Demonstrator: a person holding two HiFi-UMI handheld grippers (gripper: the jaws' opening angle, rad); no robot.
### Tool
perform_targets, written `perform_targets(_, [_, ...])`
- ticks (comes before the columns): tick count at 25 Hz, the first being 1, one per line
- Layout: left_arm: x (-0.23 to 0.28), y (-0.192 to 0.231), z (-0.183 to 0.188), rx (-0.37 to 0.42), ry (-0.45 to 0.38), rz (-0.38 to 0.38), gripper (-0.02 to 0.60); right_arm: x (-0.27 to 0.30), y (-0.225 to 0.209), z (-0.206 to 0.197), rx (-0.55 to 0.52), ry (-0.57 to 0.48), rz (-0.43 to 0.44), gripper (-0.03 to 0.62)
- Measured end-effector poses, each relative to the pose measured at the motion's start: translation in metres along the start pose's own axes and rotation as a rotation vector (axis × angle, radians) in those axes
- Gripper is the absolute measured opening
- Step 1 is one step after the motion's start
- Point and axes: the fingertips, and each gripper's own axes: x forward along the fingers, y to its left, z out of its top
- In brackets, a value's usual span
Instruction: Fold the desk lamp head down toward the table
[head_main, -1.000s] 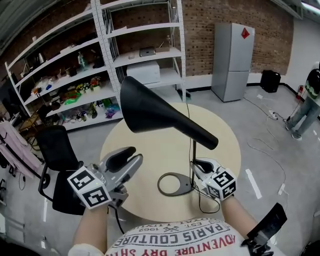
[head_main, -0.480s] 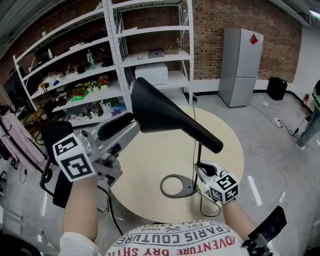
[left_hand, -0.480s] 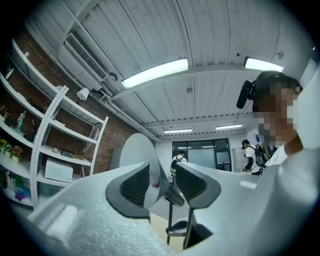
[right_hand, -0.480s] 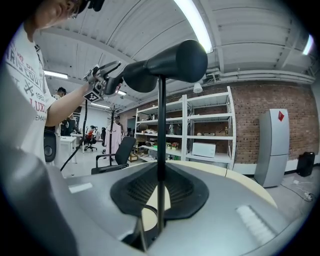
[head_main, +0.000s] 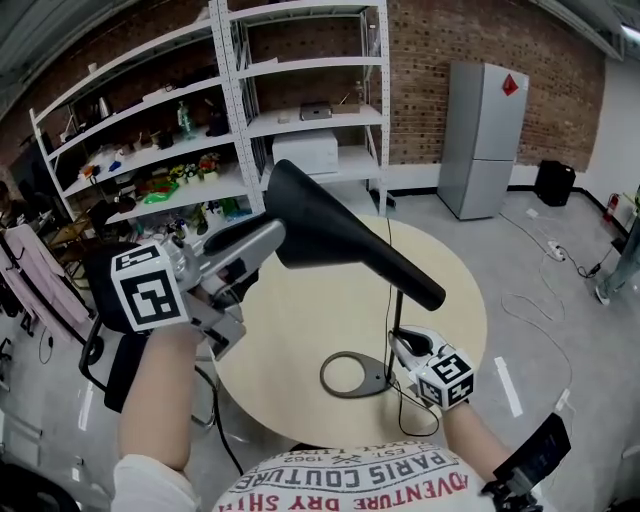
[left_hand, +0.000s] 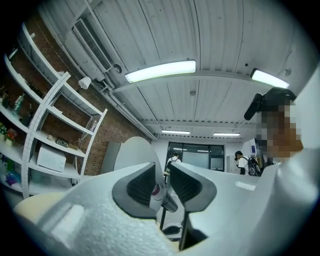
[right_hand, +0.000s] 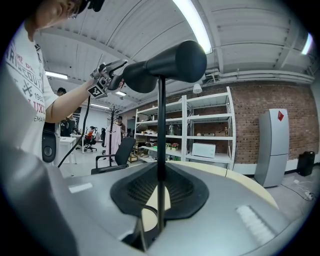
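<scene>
A black desk lamp stands on the round beige table (head_main: 290, 320). Its cone head (head_main: 340, 245) is raised on a thin stem (head_main: 390, 315) over a ring base (head_main: 350, 375). My left gripper (head_main: 262, 243) is up at the wide rim of the head. In the left gripper view the left gripper's (left_hand: 162, 172) jaws are closing, with the shade's white inside (left_hand: 132, 155) just past the tips. I see no pad pressing on it. My right gripper (head_main: 402, 345) is low by the base. In the right gripper view it (right_hand: 160, 200) is shut on the stem (right_hand: 161, 125).
The lamp's black cord (head_main: 405, 405) loops off the table's near edge. White shelving (head_main: 200, 130) full of small items stands behind the table. A black office chair (head_main: 105, 290) is at the left and a grey cabinet (head_main: 485, 135) at the back right.
My left gripper has risen from beside the table's near-left edge to the wide end of the lamp head. The right gripper has stayed on the stem.
</scene>
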Motion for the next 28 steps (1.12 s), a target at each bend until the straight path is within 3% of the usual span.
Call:
perform_targets(2, [0.000,0.002,0.002,0.003,-0.003,0.016,0.046,0.000,0.000,0.000,0.000,0.004,0.004,0.037])
perform_targets(3, [0.000,0.003,0.001,0.002,-0.001,0.020,0.040,0.000,0.001,-0.001,-0.001,0.005,0.007,0.037])
perform_targets(10, [-0.001,0.002,-0.004,-0.026,0.023,0.009,0.025,0.001,0.001,-0.003,-0.004,0.007,0.014,0.037])
perform_targets(16, [-0.001,0.005,-0.005,-0.081,-0.006,-0.007,0.014,0.001,-0.001,-0.004,-0.004,-0.008,0.019,0.038])
perform_targets(28, [-0.022,0.020,-0.029,-0.143,-0.013,0.033,0.015,0.001,0.000,-0.004,-0.002,-0.009,0.026,0.038])
